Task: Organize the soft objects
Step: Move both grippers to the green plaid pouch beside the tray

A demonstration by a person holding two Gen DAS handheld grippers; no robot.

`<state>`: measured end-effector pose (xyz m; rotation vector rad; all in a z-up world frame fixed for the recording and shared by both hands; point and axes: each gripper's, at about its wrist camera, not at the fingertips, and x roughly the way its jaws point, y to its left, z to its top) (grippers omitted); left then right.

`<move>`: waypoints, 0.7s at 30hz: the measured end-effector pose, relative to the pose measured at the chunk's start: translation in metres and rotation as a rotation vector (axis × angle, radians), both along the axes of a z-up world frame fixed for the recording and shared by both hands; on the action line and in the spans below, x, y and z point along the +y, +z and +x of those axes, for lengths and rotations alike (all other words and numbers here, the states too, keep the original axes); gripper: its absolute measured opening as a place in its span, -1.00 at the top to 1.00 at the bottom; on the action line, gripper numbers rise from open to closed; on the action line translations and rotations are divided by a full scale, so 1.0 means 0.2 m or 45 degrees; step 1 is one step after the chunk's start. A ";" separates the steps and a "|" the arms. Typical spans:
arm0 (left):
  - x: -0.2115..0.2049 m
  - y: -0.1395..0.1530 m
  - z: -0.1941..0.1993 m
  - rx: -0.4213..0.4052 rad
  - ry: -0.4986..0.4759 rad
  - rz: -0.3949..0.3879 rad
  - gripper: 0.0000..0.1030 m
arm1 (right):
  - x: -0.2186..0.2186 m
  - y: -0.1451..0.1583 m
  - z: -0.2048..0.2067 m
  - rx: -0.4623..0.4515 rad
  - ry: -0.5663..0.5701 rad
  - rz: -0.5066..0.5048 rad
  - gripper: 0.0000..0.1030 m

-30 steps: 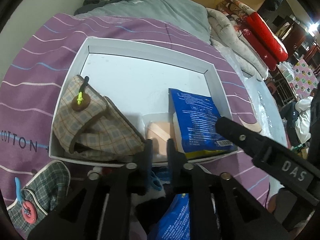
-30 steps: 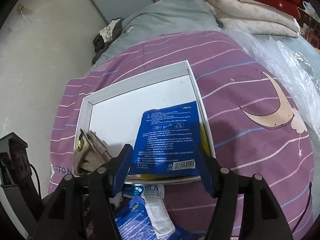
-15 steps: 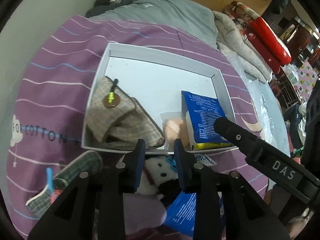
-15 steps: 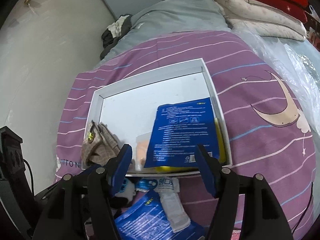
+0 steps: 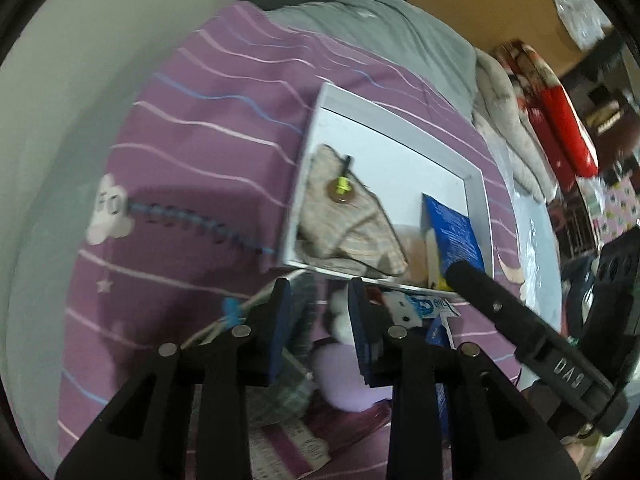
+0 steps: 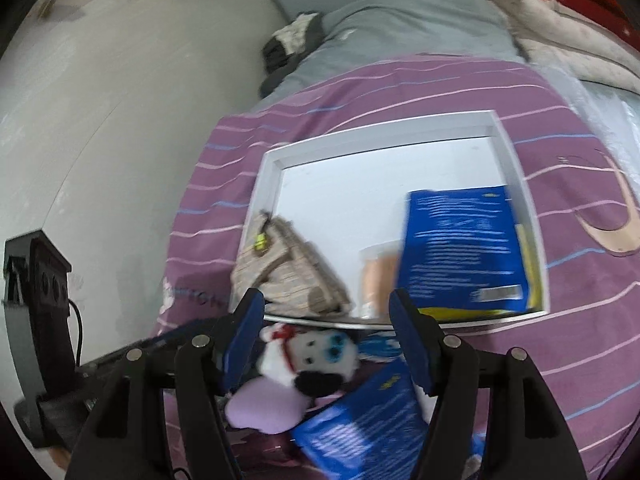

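A white tray (image 6: pixel 384 130) lies on the purple striped bedspread. In it are a beige plaid pouch (image 6: pixel 288 272), a peach packet (image 6: pixel 376 276) and a blue packet (image 6: pixel 460 252); they also show in the left wrist view: pouch (image 5: pixel 344 220), blue packet (image 5: pixel 452 232), tray (image 5: pixel 396 128). A white plush dog (image 6: pixel 312 360) with a lilac body lies in front of the tray. My right gripper (image 6: pixel 326 344) is open just above the dog. My left gripper (image 5: pixel 318 320) is open and empty, above the plush (image 5: pixel 344 360) and a green plaid pouch (image 5: pixel 296 368).
Another blue packet (image 6: pixel 360 420) and small sachets lie beside the plush in front of the tray. A grey quilt (image 6: pixel 400 20) and red pillows (image 5: pixel 560 120) lie behind. A white wall is at the left. The right gripper's arm (image 5: pixel 520 328) crosses the left wrist view.
Both grippers have pulled back from the tray toward the pile in front of it. The left jaws opened wider. The plush dog has come into the right wrist view.
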<state>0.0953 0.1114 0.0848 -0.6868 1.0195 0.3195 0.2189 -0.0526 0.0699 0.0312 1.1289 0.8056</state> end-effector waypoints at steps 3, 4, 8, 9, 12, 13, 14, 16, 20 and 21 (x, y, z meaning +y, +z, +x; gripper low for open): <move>0.06 -0.01 -0.04 0.009 0.041 -0.016 0.39 | 0.07 -0.01 -0.05 0.015 0.061 -0.004 -0.27; 0.08 -0.02 -0.05 0.013 0.062 -0.027 0.39 | 0.10 -0.01 -0.07 0.020 0.084 -0.008 -0.27; 0.14 -0.04 -0.09 0.035 0.104 -0.045 0.39 | 0.20 -0.06 -0.14 0.065 0.172 -0.036 -0.27; 0.15 -0.05 -0.10 0.036 0.109 -0.050 0.39 | 0.22 -0.07 -0.15 0.073 0.190 -0.044 -0.27; 0.18 -0.05 -0.12 0.025 0.117 -0.070 0.39 | 0.29 -0.09 -0.20 0.084 0.246 -0.069 -0.27; 0.19 -0.05 -0.13 0.020 0.119 -0.074 0.39 | 0.31 -0.10 -0.22 0.085 0.262 -0.075 -0.27; 0.19 -0.05 -0.14 0.018 0.121 -0.076 0.39 | 0.33 -0.11 -0.24 0.088 0.286 -0.083 -0.27; 0.20 -0.05 -0.15 0.018 0.128 -0.078 0.39 | 0.35 -0.12 -0.26 0.096 0.319 -0.093 -0.27; 0.23 -0.06 -0.17 0.021 0.149 -0.073 0.39 | 0.41 -0.16 -0.31 0.097 0.380 -0.159 -0.27; 0.24 -0.06 -0.18 0.024 0.152 -0.074 0.39 | 0.41 -0.17 -0.32 0.096 0.390 -0.171 -0.27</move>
